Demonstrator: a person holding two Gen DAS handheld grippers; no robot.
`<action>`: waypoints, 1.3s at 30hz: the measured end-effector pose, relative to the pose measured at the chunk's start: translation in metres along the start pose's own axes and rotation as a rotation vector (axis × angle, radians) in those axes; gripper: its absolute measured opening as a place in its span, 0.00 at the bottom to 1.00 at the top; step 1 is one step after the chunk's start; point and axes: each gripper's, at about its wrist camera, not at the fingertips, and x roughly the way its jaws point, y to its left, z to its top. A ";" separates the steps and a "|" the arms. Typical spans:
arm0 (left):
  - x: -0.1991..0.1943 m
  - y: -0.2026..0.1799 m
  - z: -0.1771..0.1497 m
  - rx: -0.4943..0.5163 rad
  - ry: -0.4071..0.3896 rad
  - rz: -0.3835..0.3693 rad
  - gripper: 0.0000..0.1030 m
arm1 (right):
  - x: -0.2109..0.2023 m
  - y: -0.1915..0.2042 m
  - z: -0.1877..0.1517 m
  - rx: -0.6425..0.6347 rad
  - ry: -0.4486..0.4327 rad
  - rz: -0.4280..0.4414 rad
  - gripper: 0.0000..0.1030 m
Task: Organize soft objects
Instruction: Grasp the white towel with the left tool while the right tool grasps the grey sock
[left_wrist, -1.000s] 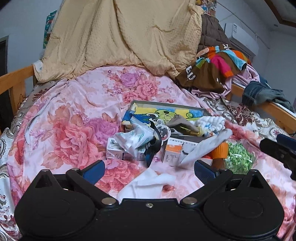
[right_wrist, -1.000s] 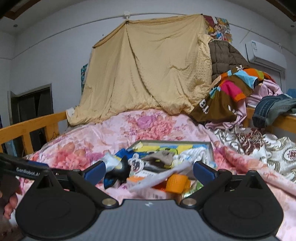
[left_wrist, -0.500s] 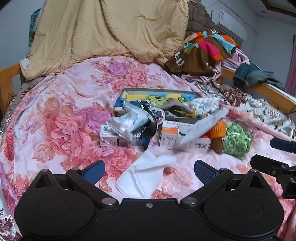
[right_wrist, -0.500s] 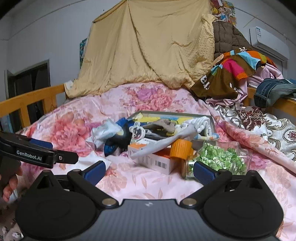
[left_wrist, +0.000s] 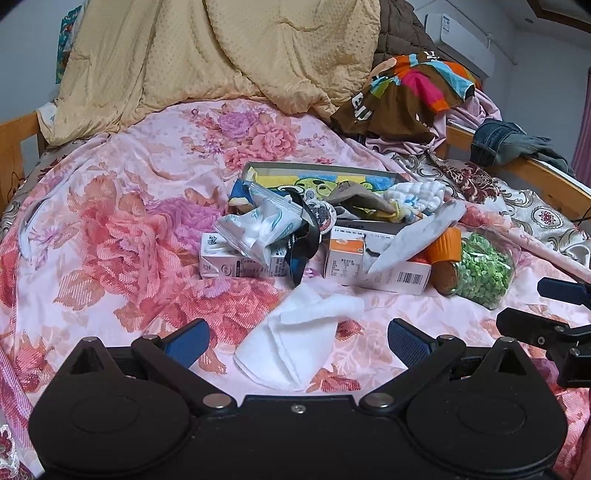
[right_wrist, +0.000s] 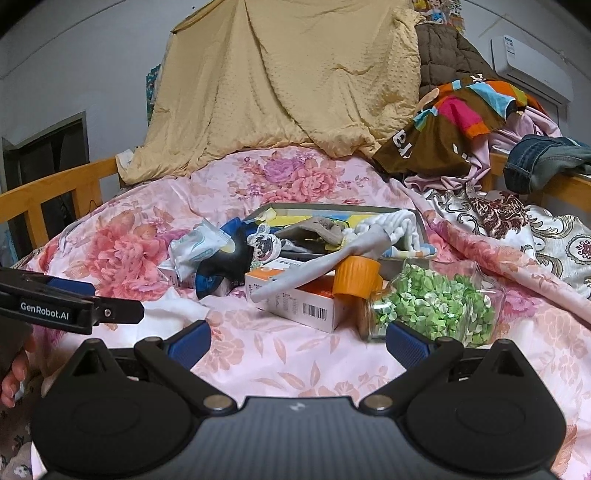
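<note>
A: How much of the sorting is being shown as done?

B: Very little, it is judged. The soft things are still being left heaped with the hard ones at twelve o'clock of the left gripper (left_wrist: 295, 341), on the floral bedspread (left_wrist: 122, 206). Nothing is being carried.

A: And the jaws?

B: Both pairs are being held wide apart and empty. The right gripper (right_wrist: 297, 341) is being pointed at bare bedspread, with the jar of green pieces (right_wrist: 439, 302) lying on its side at about one o'clock.

A: Where is the nearest soft thing lying?

B: The white cloth (left_wrist: 295, 343) is being framed between the left gripper's fingers, flat on the bedspread, apart from the heap. Whether it is being touched cannot be told.

A: What is being left to do?

B: The grey sock (left_wrist: 417, 236) is lying draped over the orange-and-white carton (left_wrist: 380, 266); a bagged white item (left_wrist: 258, 225) is resting on the milk carton (left_wrist: 236, 262); more fabric is lying in the shallow box (left_wrist: 317, 177). All of it is being counted as pending.
</note>
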 end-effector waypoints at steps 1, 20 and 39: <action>0.000 0.000 0.000 0.001 -0.003 0.000 0.99 | 0.000 0.000 0.000 0.001 -0.002 -0.001 1.00; 0.014 0.002 0.002 -0.004 -0.018 -0.028 0.99 | 0.014 -0.005 0.011 0.032 -0.050 -0.010 1.00; 0.045 0.007 0.002 0.025 0.024 -0.059 0.99 | 0.080 0.004 0.029 -0.041 -0.037 0.188 1.00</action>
